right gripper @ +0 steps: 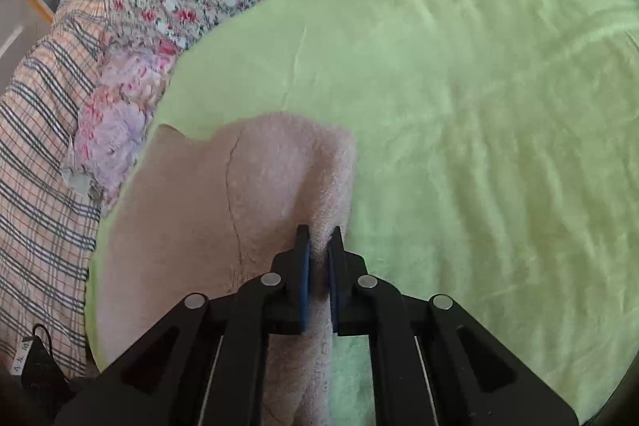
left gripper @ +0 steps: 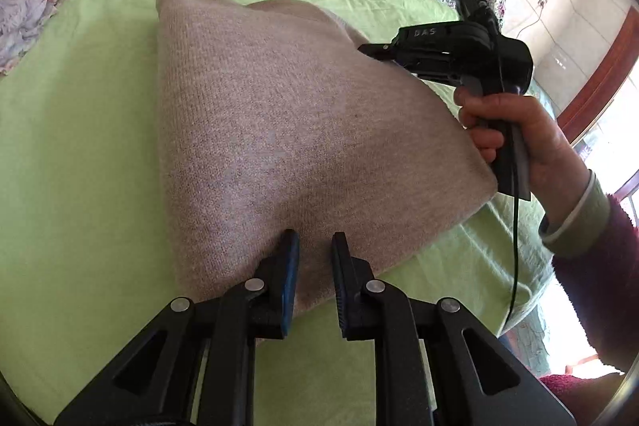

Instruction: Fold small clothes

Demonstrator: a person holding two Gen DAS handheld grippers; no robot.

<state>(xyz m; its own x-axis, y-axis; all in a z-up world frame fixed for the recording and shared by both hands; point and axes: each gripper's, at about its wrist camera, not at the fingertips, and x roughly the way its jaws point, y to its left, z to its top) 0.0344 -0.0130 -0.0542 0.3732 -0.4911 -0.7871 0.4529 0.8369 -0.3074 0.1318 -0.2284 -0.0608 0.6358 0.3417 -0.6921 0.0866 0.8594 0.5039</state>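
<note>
While the beige knitted garment (left gripper: 279, 130) lies spread on the green sheet (left gripper: 80, 146) over the bed, the left hand-held gripper (left gripper: 315, 238) pinches its near edge and the right hand-held gripper (right gripper: 319, 232) is clamped on a raised fold at its side.

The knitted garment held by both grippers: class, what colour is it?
Plain beige-pink, no pattern; the knitted garment shows best in the left wrist view.
</note>
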